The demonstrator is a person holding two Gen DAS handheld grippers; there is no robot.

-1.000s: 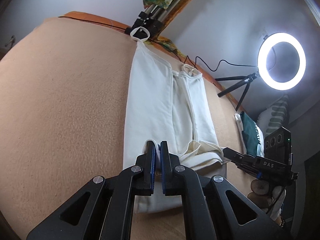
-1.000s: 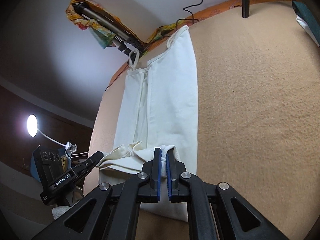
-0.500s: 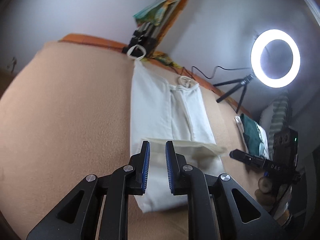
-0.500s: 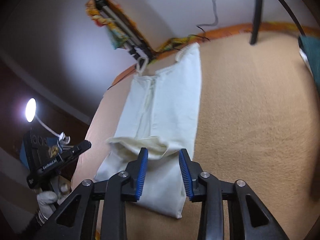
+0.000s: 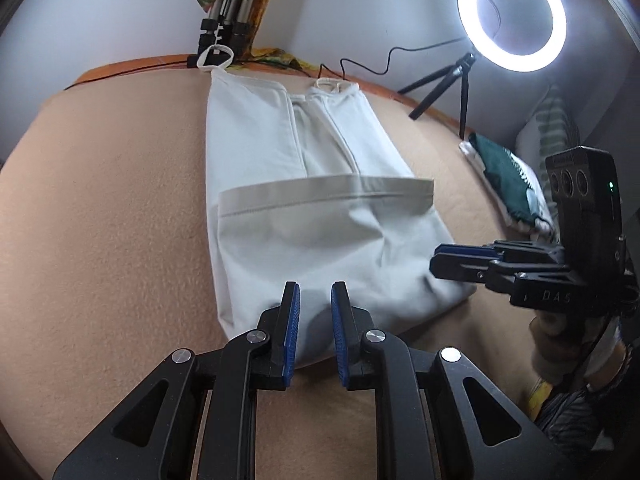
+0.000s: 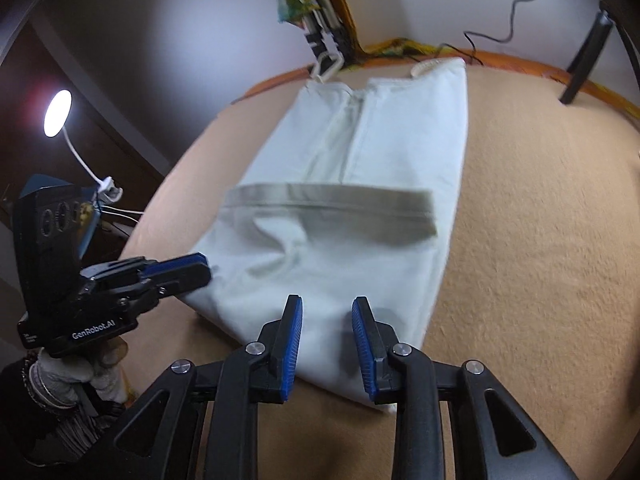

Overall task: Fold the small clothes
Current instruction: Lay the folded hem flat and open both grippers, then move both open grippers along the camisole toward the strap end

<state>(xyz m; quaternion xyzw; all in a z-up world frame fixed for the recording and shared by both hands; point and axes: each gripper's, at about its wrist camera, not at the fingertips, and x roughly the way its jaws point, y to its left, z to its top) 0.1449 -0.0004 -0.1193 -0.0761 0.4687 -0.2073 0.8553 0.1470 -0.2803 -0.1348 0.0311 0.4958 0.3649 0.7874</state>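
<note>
A white sleeveless top (image 5: 312,184) lies flat on the tan blanket (image 5: 104,216), its sides folded in and its bottom part folded up, with the hem band (image 5: 326,192) running across its middle. The same top shows in the right wrist view (image 6: 360,200). My left gripper (image 5: 315,300) is open and empty, just above the folded near edge. My right gripper (image 6: 327,312) is open and empty over the same edge; it also shows in the left wrist view (image 5: 464,260), at the garment's right corner. The left gripper shows in the right wrist view (image 6: 176,268).
A lit ring light (image 5: 512,20) on a small tripod stands at the back right. A folded green cloth (image 5: 508,176) lies at the blanket's right edge. Tripod legs (image 5: 220,20) stand by the far edge. A small lamp (image 6: 56,114) glows at left.
Both grippers were shut on the top's bottom edge. They have let go and pulled back, and the folded-up bottom part now lies flat with its hem across the middle.
</note>
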